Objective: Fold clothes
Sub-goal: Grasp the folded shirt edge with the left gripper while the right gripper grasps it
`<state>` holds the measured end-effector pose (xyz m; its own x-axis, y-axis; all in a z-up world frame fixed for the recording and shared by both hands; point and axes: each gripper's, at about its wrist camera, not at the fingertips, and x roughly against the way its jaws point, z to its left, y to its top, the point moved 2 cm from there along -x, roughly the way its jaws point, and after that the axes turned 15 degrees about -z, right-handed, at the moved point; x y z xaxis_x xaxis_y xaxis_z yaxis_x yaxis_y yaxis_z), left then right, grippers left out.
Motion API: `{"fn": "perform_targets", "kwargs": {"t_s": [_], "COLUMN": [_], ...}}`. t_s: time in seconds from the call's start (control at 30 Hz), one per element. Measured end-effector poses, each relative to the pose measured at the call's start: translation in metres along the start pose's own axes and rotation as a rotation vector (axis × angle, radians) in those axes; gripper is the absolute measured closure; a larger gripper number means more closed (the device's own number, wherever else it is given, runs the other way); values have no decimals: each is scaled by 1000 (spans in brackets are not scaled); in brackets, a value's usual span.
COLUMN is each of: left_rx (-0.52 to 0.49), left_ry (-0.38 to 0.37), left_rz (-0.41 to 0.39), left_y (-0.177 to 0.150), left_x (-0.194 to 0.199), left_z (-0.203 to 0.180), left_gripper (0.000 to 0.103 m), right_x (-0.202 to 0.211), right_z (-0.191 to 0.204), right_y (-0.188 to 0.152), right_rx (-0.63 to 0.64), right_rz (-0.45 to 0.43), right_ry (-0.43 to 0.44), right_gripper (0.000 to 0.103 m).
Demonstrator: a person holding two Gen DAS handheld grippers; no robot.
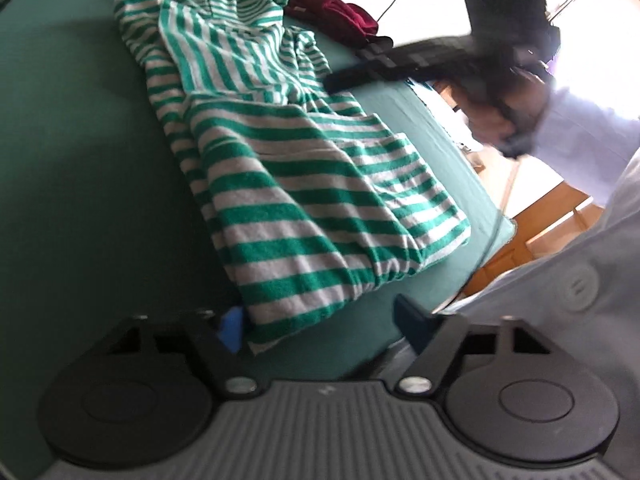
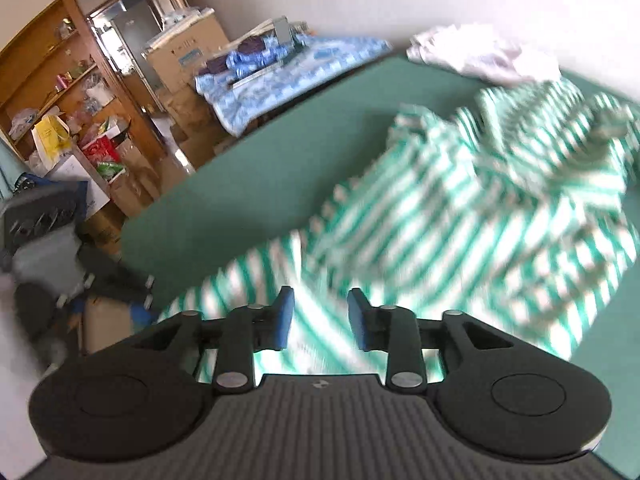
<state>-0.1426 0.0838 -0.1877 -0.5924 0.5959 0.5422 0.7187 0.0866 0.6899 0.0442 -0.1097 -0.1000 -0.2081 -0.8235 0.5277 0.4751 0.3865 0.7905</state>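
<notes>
Striped garment (image 1: 288, 168), green and white, partly folded on green table (image 1: 80, 160). Left gripper (image 1: 320, 332): jaws spread over the hem, gripping nothing. Right gripper (image 2: 320, 316): jaws apart above the cloth, nothing pinched.

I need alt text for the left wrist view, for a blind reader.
A green-and-white striped garment lies partly folded on a green bed. The left hand-held gripper stands open at its near corner; dark red clothes lie beyond.
</notes>
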Motion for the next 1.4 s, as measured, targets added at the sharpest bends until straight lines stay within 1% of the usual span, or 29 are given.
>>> {"fn": "perform_targets", "kwargs": {"t_s": [0.03,0.1,0.13,0.17,0.2,0.23,0.27,0.33,0.4,0.43,0.47,0.5,0.57,0.63,0.67,0.7,0.77,0.83,0.87,0.93,1.0,1.1,1.13,1.17,1.23,1.27,1.33,1.37,1.4], "left_rx": [-22,-28,-16,-8,-14,-30,-46,-87,-121,-124,-126,-127,-131,-138,-145,-147,-131,-128,-135,-147,-158,-159,-165,-176,-190,-190,-197,-206,-213], "left_ry": [16,45,58,70,83,97,111,140,163,172,184,197,221,236,241,244,232,237,242,251,261,269,271,272,274,277,301,320,337], "left_rz": [2,12,18,23,27,29,32,37,42,47,53,60,64,66,62,51,23,22,38,53,60,67,70,77,94,109,110,95,77], "left_y": [0,-1,-1,-2,-4,-4,-5,-8,-10,-11,-11,-12,-13,-14,-13,-11,-6,-4,-4,-7,-9,-10,-9,-9,-8,-7,-2,2,8], "left_x": [0,2,3,5,5,5,4,3,4,4,5,7,9,9,9,10,14,10,6,2,1,2,2,1,1,2,11,19,27], "left_z": [-2,0,4,6,5,2,-1,-7,-14,-15,-15,-14,-14,-16,-18,-20,-22,-23,-22,-22,-21,-22,-23,-24,-25,-25,-24,-25,-27], "left_gripper": [50,70,75,83,87,88,88,89,90,91,93,101,101,101,101,101,99,98,98,98,99,99,99,99,99,99,99,99,99], "right_x": [3,-4,-11,-20,-28,-34,-35,-36,-32,-34,-36,-36,-25,-5,4,10,19,17,17,20,31,38,34,31,29,31,47,58,72], "right_z": [2,8,12,15,19,22,21,18,5,-2,-8,-11,-12,-6,-2,0,3,1,1,3,-1,-18,-23,-28,-29,-27,-24,-23,-24], "right_y": [-8,-23,-27,-30,-33,-35,-33,-29,-20,-18,-18,-18,-20,-27,-33,-39,-51,-61,-64,-62,-58,-60,-64,-68,-72,-71,-67,-66,-67], "right_rx": [0,19,30,56,82,105,121,139,102,91,69,40,-11,9,46,85,142,128,126,134,135,125,109,92,56,53,23,-4,-52], "right_rz": [0,5,8,13,19,16,-7,-55,-117,-126,-116,-103,-88,-66,-49,-37,-24,-9,-10,-35,-80,-110,-106,-102,-134,-138,-165,-182,-190], "right_ry": [-15,-37,-38,-36,-35,-41,-65,-107,-152,-176,-176,-164,-113,-74,-86,-106,-137,-133,-137,-144,-177,-277,-285,-292,-297,-295,-306,-316,-322], "right_gripper": [61,61,61,68,86,99,102,103,103,103,103,101,94,83,69,56,56,74,100,100,101,101,101,101,95,95,72,56,57]}}
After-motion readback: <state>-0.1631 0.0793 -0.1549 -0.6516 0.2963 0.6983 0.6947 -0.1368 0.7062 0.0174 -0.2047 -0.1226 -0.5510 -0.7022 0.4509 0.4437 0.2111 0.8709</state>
